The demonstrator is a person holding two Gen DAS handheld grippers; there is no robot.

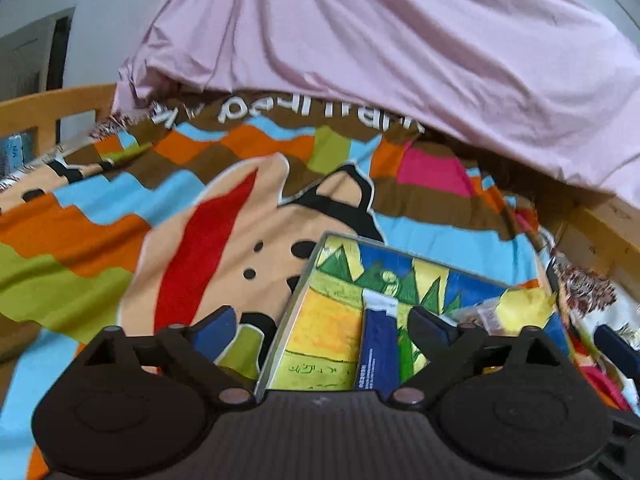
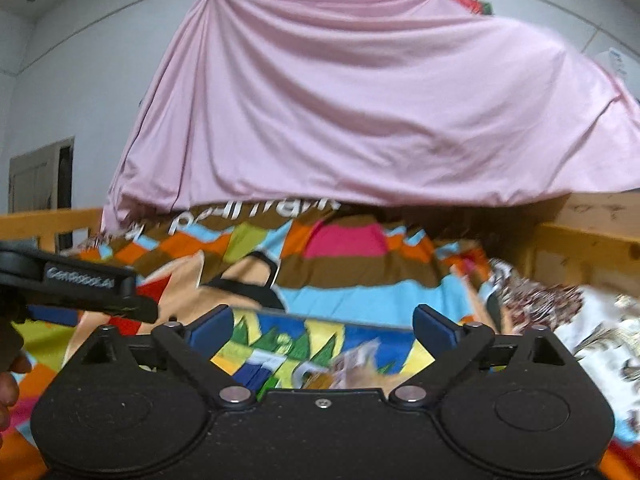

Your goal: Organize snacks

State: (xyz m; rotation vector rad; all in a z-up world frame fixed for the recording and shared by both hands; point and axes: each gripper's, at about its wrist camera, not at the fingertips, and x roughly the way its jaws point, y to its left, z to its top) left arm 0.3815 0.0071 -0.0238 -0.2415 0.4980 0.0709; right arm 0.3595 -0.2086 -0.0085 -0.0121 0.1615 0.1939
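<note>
A shallow tray [image 1: 316, 312] painted in yellow, green and blue lies on the bed's patchwork blanket [image 1: 100, 240], holding one dark blue snack packet [image 1: 378, 354] with a white end and, to its right, one pale blurred wrapper [image 1: 486, 316]. The left gripper [image 1: 320, 326] and right gripper [image 2: 322, 326] both hover over the tray, jaws wide, gripping nothing. One pink sheet [image 2: 340, 100] hangs behind, with a wooden bed rail [image 2: 588, 248] at right.

A home bedroom is showing here: a patchwork cartoon blanket [image 1: 240, 208] is lying across a wooden bed frame [image 2: 592, 236], a pink sheet [image 2: 360, 112] is hanging at the far side, and a doorway [image 2: 44, 176] is standing far left.
</note>
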